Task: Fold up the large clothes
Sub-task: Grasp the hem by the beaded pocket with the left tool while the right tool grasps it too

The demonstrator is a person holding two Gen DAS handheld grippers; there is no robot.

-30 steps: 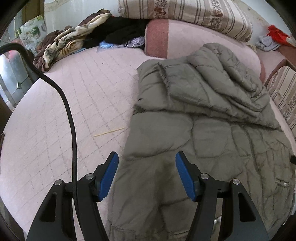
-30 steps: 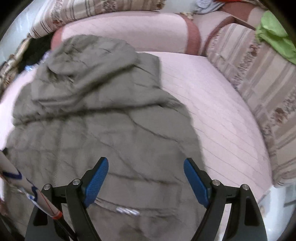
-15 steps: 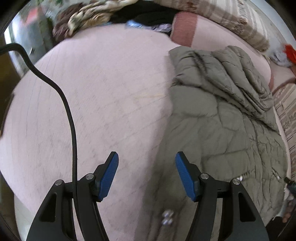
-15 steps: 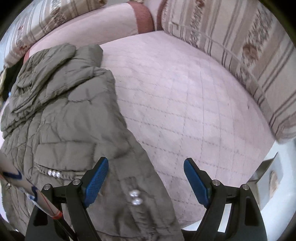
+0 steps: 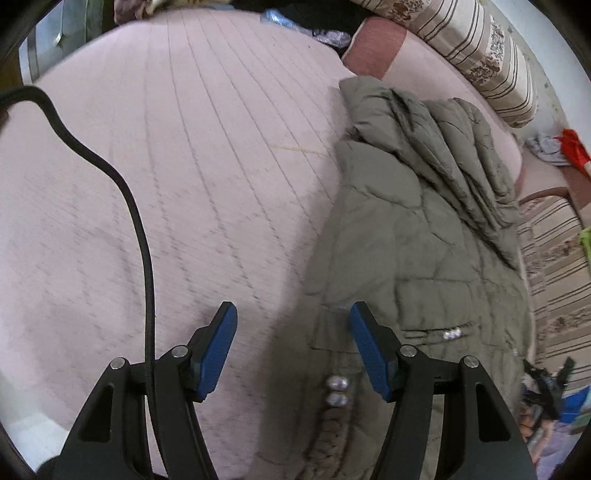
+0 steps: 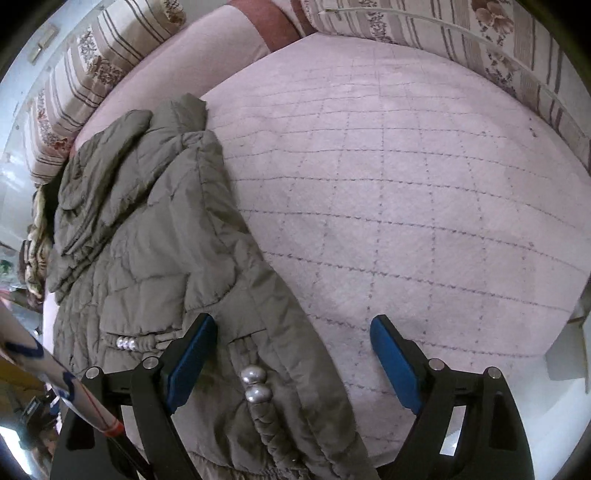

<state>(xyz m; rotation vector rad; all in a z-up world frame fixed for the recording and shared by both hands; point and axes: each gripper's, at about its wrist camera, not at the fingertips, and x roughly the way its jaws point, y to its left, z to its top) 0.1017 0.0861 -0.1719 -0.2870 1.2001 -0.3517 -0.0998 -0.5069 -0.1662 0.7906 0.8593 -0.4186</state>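
An olive-grey quilted jacket (image 5: 406,229) lies spread on the pink quilted bed (image 5: 184,184), its top part folded down over the body. My left gripper (image 5: 291,317) is open just above the jacket's left hem edge. That edge and a cord with silver beads (image 5: 334,391) lie between the fingers, with no pad pressing. In the right wrist view the jacket (image 6: 147,240) fills the left side. My right gripper (image 6: 293,325) hovers over its right hem edge with jaws opening. The fabric and a beaded cord (image 6: 253,384) lie between them, unpinched.
Striped cushions (image 5: 480,48) (image 6: 480,44) border the bed at the back and right. Loose clothes (image 5: 295,22) are piled at the far end. A black cable (image 5: 140,229) hangs by my left gripper. A white tube with blue marks (image 6: 55,373) crosses the lower left. A thin stick (image 5: 299,148) lies on the bed.
Both grippers swung outward and lower, from over the jacket's middle to its hem corners: the left to the left edge, the right to the right edge. The right jaws stand slightly wider.
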